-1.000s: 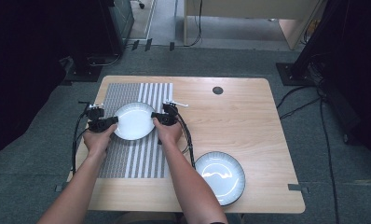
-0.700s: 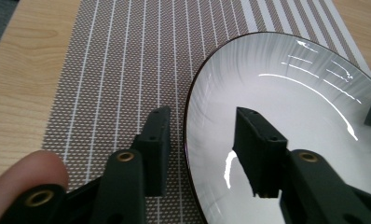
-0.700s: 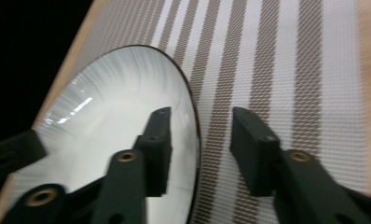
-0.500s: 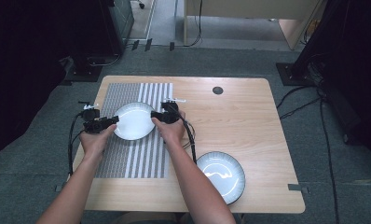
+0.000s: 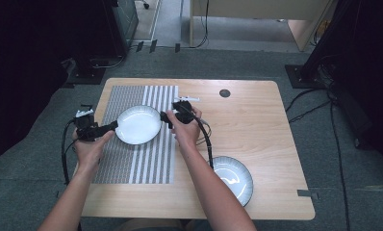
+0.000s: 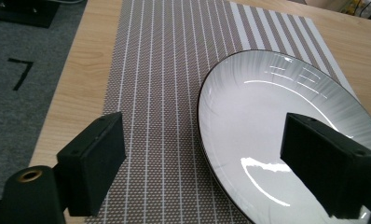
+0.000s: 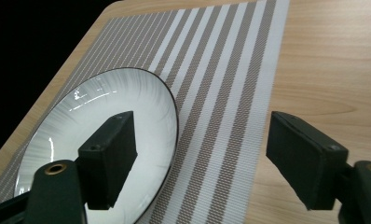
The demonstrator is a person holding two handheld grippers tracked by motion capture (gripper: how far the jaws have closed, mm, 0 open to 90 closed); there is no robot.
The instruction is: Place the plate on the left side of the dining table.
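A white plate (image 5: 138, 125) with a thin dark rim lies flat on a brown-and-white striped placemat (image 5: 132, 163) at the left of the table. My left gripper (image 5: 114, 126) hovers at its left edge and my right gripper (image 5: 163, 117) at its right edge. The jaws of both have just been opening. In the left gripper view, the left gripper (image 6: 207, 154) stands open above the plate (image 6: 267, 107), one jaw over the mat, the other over the dish. In the right gripper view, the right gripper (image 7: 202, 140) straddles the plate's (image 7: 90, 116) rim the same way. No pad presses on it.
A second ribbed plate (image 5: 232, 178) with a dark rim sits near the table's front right, beside the person's right forearm. A small black disc (image 5: 224, 93) is set in the wooden table (image 5: 257, 125) at the back. Cables trail from both grippers.
Both grippers let go of the plate's rim, opening wide and rising a little. The left one drew back leftward. The plate stays on the placemat.
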